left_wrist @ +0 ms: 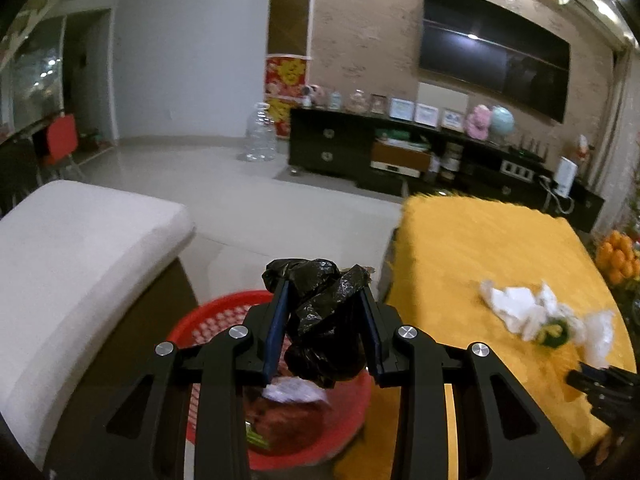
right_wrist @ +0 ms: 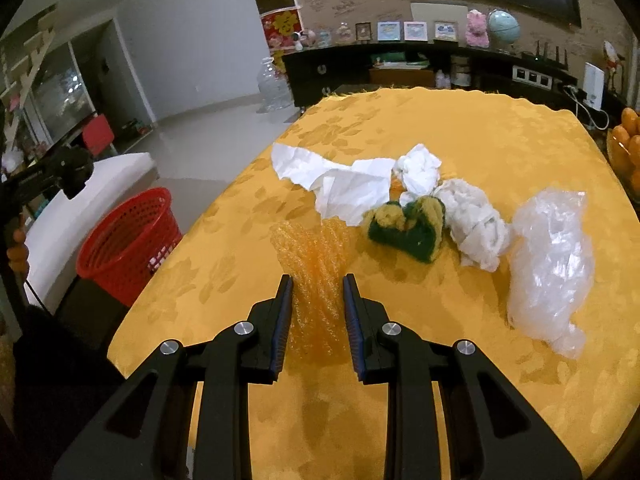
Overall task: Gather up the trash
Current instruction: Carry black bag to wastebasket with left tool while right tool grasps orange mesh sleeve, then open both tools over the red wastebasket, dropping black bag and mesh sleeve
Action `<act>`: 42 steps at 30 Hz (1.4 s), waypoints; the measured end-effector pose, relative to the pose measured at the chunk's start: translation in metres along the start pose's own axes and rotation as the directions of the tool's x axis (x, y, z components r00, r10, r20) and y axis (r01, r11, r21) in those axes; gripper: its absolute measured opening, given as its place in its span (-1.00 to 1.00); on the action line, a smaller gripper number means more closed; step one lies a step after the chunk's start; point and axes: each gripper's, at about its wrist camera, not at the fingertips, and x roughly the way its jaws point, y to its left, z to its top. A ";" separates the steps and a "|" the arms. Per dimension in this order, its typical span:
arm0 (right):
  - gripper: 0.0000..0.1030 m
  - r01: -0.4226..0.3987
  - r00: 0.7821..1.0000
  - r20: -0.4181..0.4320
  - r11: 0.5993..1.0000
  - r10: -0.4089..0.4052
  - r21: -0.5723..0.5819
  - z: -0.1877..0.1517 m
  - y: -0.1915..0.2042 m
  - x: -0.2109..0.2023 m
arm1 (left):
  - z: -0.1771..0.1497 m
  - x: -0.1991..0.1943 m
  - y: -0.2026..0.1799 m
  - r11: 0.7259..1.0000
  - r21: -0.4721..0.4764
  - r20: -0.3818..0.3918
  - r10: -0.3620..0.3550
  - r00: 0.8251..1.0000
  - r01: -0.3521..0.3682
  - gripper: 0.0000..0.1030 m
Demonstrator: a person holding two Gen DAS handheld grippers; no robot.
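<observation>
Left gripper (left_wrist: 325, 292) clamps black bag (left_wrist: 320, 320) above red basket (left_wrist: 208, 320)

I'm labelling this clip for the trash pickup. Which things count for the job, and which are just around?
Job: black plastic bag in left gripper; red basket; orange bubble wrap between right gripper fingers; crumpled paper; sponge; clear plastic bag.
Around: oranges; globe; water jug.

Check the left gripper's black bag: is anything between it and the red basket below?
Nothing visible blocks it. The left gripper holds the black bag clamped in its jaws right over the red basket, whose mouth is open below. Trash already lies inside, low in the basket, well under the rim.
</observation>
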 end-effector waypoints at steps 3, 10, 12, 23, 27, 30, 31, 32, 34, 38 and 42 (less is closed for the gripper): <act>-0.51 0.000 1.000 -0.003 1.000 0.000 -0.005 0.006 0.006 0.004 | -0.004 0.005 0.015 0.999 -0.045 -0.009 0.007 1.000 -0.008 -0.39; -0.51 -0.087 0.996 -0.014 0.995 0.087 -0.042 0.037 0.049 0.023 | -0.012 0.017 0.030 0.997 -0.079 -0.046 0.022 0.999 -0.026 -0.39; -0.51 -0.131 0.991 -0.019 0.991 0.131 -0.036 0.045 0.061 0.029 | -0.014 0.019 0.032 0.996 -0.079 -0.057 0.032 0.998 -0.037 -0.38; -0.51 -0.342 0.935 -0.108 0.939 0.337 -0.040 0.091 0.151 0.087 | -0.021 0.032 0.065 0.982 -0.154 -0.147 0.084 0.986 -0.107 -0.38; -0.48 -0.381 0.916 -0.153 0.924 0.372 -0.033 0.095 0.175 0.106 | -0.024 0.038 0.073 0.979 -0.165 -0.184 0.086 0.979 -0.117 -0.38; -0.48 -0.398 0.902 -0.185 0.917 0.389 -0.013 0.093 0.187 0.117 | -0.024 0.039 0.078 0.977 -0.179 -0.195 0.078 0.978 -0.113 -0.38; -0.48 -0.401 0.900 -0.193 0.916 0.391 -0.011 0.091 0.189 0.119 | -0.024 0.039 0.080 0.977 -0.184 -0.196 0.075 0.978 -0.112 -0.38; -0.48 -0.405 0.897 -0.201 0.914 0.394 -0.010 0.091 0.191 0.121 | -0.024 0.039 0.082 0.976 -0.187 -0.198 0.071 0.978 -0.109 -0.38; -0.44 -0.416 0.888 -0.217 0.909 0.406 -0.005 0.088 0.197 0.125 | -0.024 0.039 0.083 0.976 -0.192 -0.200 0.063 0.978 -0.102 -0.38; -0.03 -0.417 0.884 -0.221 0.909 0.411 0.021 0.085 0.201 0.127 | -0.025 0.039 0.088 0.972 -0.212 -0.202 0.055 0.978 -0.098 -0.27; 0.06 -0.420 0.884 -0.203 0.906 0.421 0.053 0.083 0.192 0.121 | -0.023 0.038 0.089 0.967 -0.233 -0.195 0.055 0.979 -0.100 -0.03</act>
